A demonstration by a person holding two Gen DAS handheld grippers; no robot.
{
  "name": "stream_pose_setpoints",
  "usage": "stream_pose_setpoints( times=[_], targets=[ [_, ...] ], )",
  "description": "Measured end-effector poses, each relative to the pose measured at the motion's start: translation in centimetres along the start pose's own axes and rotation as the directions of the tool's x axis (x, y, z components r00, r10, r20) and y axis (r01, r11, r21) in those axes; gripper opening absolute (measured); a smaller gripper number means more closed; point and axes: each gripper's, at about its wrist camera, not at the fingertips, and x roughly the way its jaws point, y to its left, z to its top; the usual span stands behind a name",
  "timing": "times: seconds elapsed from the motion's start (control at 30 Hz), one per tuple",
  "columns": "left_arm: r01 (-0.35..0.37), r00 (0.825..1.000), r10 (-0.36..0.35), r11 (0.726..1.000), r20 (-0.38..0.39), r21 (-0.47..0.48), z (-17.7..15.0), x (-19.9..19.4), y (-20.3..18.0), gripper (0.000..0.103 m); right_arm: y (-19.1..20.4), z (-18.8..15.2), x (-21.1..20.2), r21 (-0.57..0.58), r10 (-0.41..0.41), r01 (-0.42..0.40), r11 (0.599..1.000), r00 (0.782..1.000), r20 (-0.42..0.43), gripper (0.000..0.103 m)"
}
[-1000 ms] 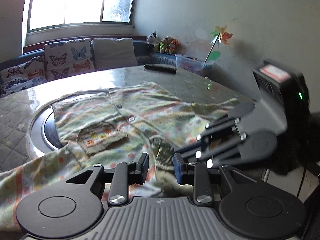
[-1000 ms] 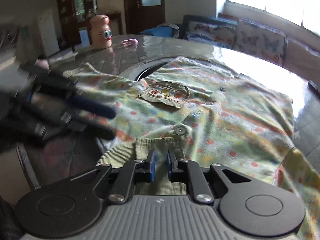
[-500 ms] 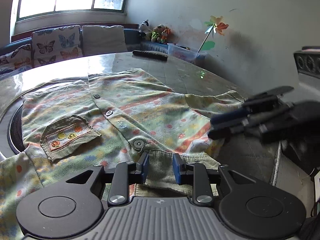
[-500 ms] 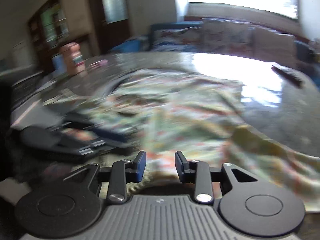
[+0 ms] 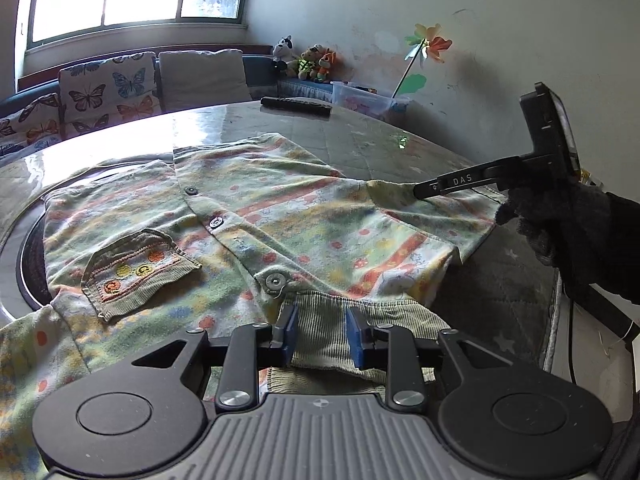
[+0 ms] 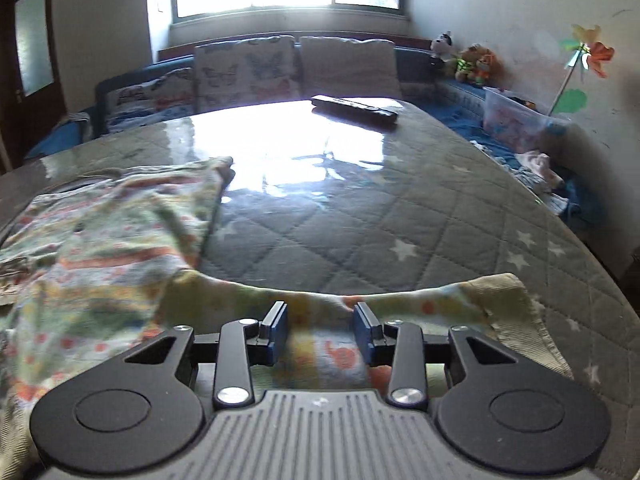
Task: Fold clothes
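A small patterned button shirt (image 5: 280, 216) lies spread flat on the round table, front up, with a corduroy pocket (image 5: 136, 268) and a corduroy collar (image 5: 320, 324) nearest me. My left gripper (image 5: 321, 334) is open, its fingers either side of the collar. My right gripper (image 6: 321, 330) is open over the shirt's right sleeve (image 6: 400, 304), whose cuff (image 6: 516, 304) lies to the right. In the left wrist view the right gripper (image 5: 420, 191) shows at the sleeve, held by a gloved hand.
The table (image 6: 360, 208) has a quilted star-pattern cover under glass. A black remote (image 6: 354, 109) lies at its far side. A sofa with butterfly cushions (image 5: 108, 88), soft toys (image 5: 308, 62) and a plastic box (image 6: 516, 120) stand behind.
The right gripper has opened and swung from the collar out to the right sleeve. The left gripper has shifted right to the collar and stays open.
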Motion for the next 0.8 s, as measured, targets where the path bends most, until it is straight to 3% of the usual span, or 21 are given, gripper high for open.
stream_pose_setpoints(
  times=[0.07,0.2,0.33,0.43,0.6,0.8],
  targets=[
    [0.0,1.0,0.0,1.0,0.0,0.001,0.0,0.0,0.0,0.029,-0.3,0.2,0.6,-0.005,0.001,0.0,1.0,1.0,0.014,0.038],
    [-0.002,1.0,0.002,1.0,-0.002,0.004,0.0,0.1,0.0,0.029,-1.2,0.9,1.3,0.021,0.019,-0.02,1.0,0.999,0.028,0.052],
    [-0.002,1.0,0.002,1.0,-0.004,0.005,0.0,0.1,0.0,0.029,-2.9,1.0,0.9,0.056,0.021,-0.025,0.998,0.998,0.057,0.052],
    [-0.001,1.0,0.001,1.0,-0.006,0.011,0.0,0.1,0.0,0.029,-4.9,0.9,0.8,0.085,-0.023,0.018,0.996,0.998,0.052,0.05],
    [-0.003,1.0,0.003,1.0,-0.008,0.017,0.0,0.1,-0.1,0.029,-6.7,1.3,2.1,0.066,-0.064,0.061,0.996,0.997,0.031,0.047],
    [-0.01,1.0,0.01,1.0,-0.013,0.024,0.0,0.2,-0.3,0.029,-7.0,2.2,2.9,0.044,-0.058,0.056,0.997,0.997,0.049,0.046]
  ],
)
